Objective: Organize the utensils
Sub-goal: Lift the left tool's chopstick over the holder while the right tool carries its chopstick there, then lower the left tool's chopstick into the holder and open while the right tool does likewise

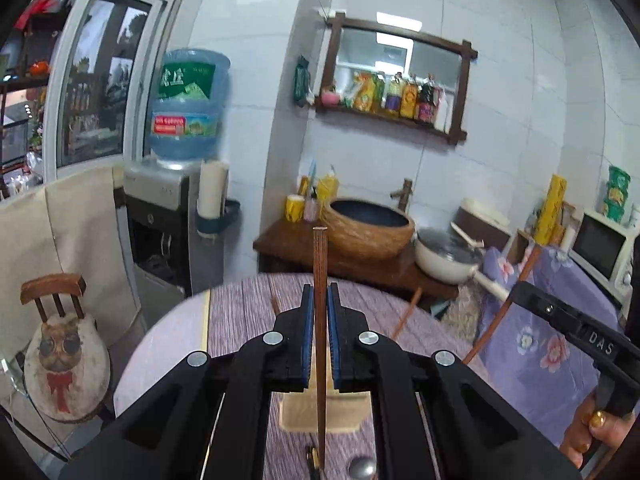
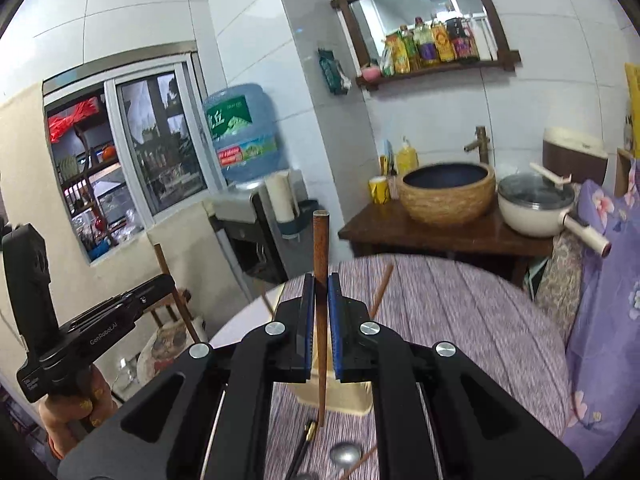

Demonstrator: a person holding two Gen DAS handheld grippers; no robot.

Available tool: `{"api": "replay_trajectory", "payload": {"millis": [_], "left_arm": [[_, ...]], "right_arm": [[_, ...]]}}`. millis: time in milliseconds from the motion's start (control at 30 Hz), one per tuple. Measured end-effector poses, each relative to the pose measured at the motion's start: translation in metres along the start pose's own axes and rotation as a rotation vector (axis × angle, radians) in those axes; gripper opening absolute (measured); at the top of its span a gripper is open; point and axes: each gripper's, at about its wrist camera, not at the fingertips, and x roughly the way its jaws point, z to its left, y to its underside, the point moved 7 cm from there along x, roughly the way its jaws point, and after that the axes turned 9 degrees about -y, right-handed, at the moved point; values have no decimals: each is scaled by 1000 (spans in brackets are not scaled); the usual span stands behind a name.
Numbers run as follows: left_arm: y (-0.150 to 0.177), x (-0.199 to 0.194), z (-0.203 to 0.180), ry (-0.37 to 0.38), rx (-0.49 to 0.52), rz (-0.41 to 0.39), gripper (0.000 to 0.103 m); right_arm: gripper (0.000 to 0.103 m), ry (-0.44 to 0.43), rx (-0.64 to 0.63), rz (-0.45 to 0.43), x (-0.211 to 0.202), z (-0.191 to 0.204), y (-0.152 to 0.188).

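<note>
My left gripper [image 1: 320, 292] is shut on a brown wooden chopstick [image 1: 320, 256] that stands upright between its blue pads. The right gripper [image 2: 320, 284] is likewise shut on a second upright chopstick [image 2: 320, 240]. Both hang above a round table [image 2: 460, 312] with a purple wood-grain cover. A pale wooden holder [image 1: 324, 416] [image 2: 336, 400] sits below the jaws. Each gripper shows in the other's view: the right gripper [image 1: 520, 290] at the right, the left gripper [image 2: 168, 280] at the left. A loose chopstick [image 1: 408, 312] [image 2: 382, 288] and a metal spoon [image 1: 362, 468] [image 2: 344, 454] lie on the table.
Behind the table stands a wooden stand with a woven basin [image 2: 448, 192] and a white lidded pot [image 2: 536, 204]. A water dispenser [image 1: 188, 108] and a cushioned chair [image 1: 64, 356] are at the left. A purple floral cloth [image 1: 532, 340] and a microwave [image 1: 600, 248] are at the right.
</note>
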Motion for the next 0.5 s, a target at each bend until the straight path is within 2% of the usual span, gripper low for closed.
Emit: {"api": "replay_trajectory", "payload": {"millis": [167, 267, 367, 500], "left_arm": [[-38, 14, 0, -16, -69, -61, 8], [-48, 22, 1, -46, -89, -116, 8], [-40, 38, 1, -75, -92, -136, 8], [-13, 61, 0, -93, -92, -109, 8]], "right_arm": [[8, 31, 1, -46, 18, 1, -34], [8, 59, -9, -51, 34, -3, -40], [8, 69, 2, -36, 52, -9, -31], [8, 85, 26, 4, 77, -24, -3]]}}
